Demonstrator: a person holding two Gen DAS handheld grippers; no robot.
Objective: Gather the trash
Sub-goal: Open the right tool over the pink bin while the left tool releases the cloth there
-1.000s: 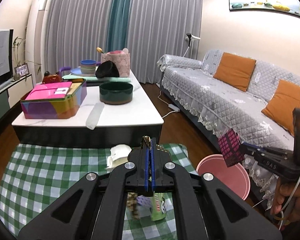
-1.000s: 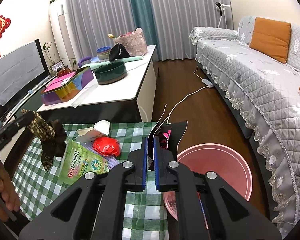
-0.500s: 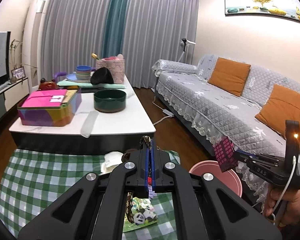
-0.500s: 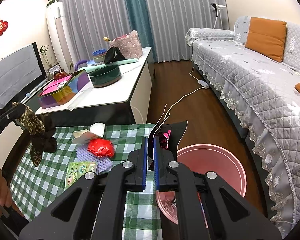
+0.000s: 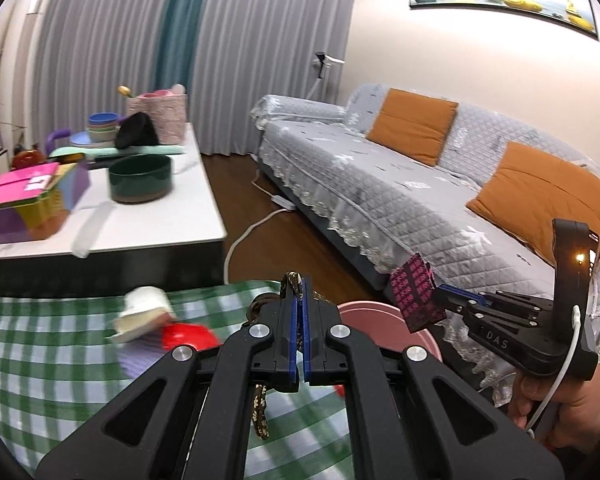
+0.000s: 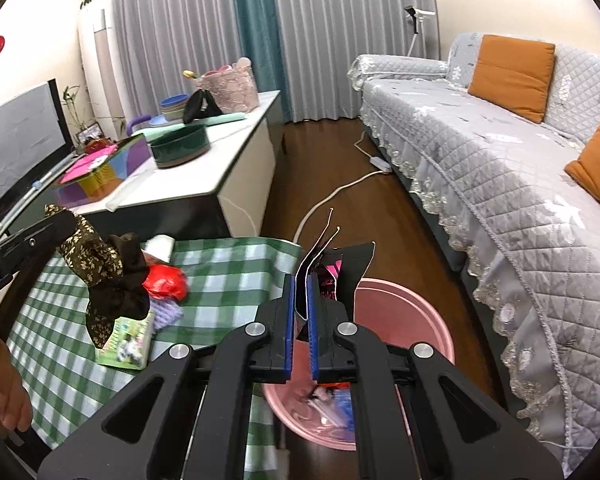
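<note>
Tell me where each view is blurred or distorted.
Left wrist view: the checked cloth, white cup and red wrapper are smeared by motion, while the left gripper stays sharp. Right wrist view: mostly crisp, with slight smear on the green packet. Both views: fisheye bends the curtains and sofa.

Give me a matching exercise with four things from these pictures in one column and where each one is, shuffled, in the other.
Things:
1. black and pink wrapper
2. brown floral cloth
3. red crumpled wrapper
4. dark green bowl

Places:
A. on the white table
B. in the left hand-held gripper
C. lying on the green checked cloth
D. in the right hand-held gripper, over the pink bin

Pairs: 1-D, 2-B, 3-C, 4-A
</note>
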